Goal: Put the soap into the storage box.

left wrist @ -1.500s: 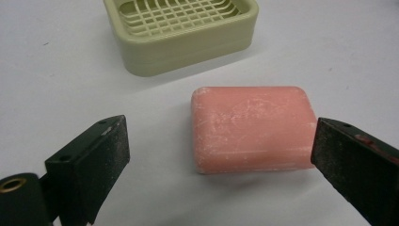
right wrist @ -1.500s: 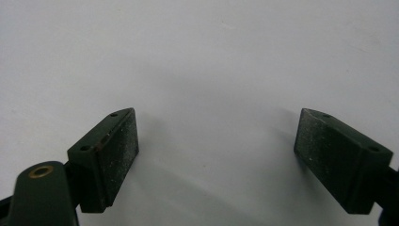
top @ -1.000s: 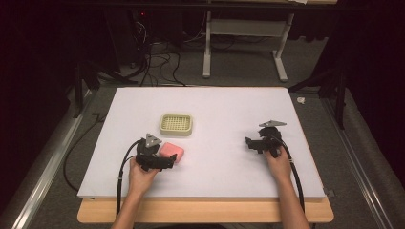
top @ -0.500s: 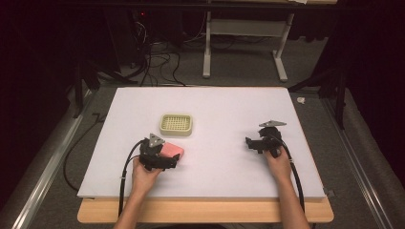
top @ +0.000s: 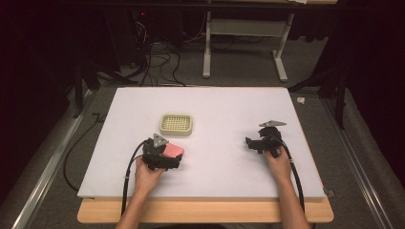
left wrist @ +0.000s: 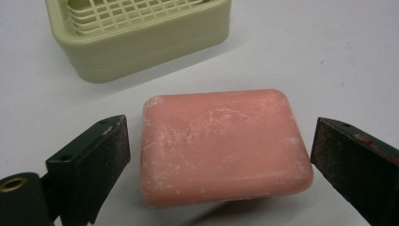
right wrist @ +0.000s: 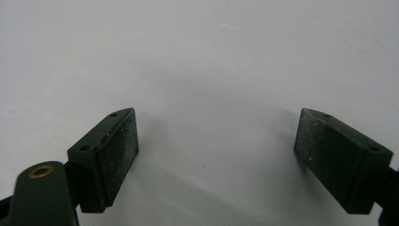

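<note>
A pink soap bar (left wrist: 214, 125) lies flat on the white table, dusted with pale marks. My left gripper (left wrist: 221, 157) is open, one jaw on each side of the bar with a small gap at both. A pale green soap dish (left wrist: 141, 33) with a grid insert sits just beyond it. From above, the left gripper (top: 171, 157) is low at centre-left, the soap (top: 174, 149) at its tip, the dish (top: 176, 124) farther back. My right gripper (top: 250, 143) rests at the right, open; its jaws (right wrist: 216, 136) hold nothing over bare table.
The white tabletop (top: 219, 105) is bordered by a wooden front edge (top: 205, 212). Black cables trail from both grippers toward the person. Desk legs (top: 207, 47) and floor cables stand beyond the far edge.
My left gripper has slid a little to the right, bringing its jaws around the soap. The soap, the dish and the right gripper have stayed put.
</note>
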Action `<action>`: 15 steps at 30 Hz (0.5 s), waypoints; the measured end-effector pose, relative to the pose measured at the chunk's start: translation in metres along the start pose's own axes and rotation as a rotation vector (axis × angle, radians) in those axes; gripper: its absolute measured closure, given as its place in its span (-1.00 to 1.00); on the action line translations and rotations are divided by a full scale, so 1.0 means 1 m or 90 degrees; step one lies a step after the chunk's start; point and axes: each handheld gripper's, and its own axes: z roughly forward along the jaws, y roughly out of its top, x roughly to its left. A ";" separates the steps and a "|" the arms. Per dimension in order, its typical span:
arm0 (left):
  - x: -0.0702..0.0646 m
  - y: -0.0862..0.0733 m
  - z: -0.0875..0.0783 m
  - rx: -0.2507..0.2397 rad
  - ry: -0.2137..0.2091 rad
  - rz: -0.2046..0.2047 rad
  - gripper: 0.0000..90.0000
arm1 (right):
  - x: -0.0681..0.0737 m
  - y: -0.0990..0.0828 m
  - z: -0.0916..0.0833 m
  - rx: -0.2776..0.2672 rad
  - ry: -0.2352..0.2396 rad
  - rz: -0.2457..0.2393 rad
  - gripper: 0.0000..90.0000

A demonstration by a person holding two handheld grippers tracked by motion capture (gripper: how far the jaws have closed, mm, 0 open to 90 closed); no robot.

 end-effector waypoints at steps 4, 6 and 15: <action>-0.001 0.000 0.002 0.003 0.000 0.001 -0.86 | 0.000 0.000 0.000 0.000 0.000 0.000 -0.67; -0.001 0.000 0.003 0.004 0.002 0.000 -0.86 | 0.000 0.000 0.000 0.000 0.000 0.000 -0.67; -0.002 -0.001 0.008 0.011 0.004 0.000 -0.84 | 0.000 0.000 0.000 0.000 0.000 0.000 -0.67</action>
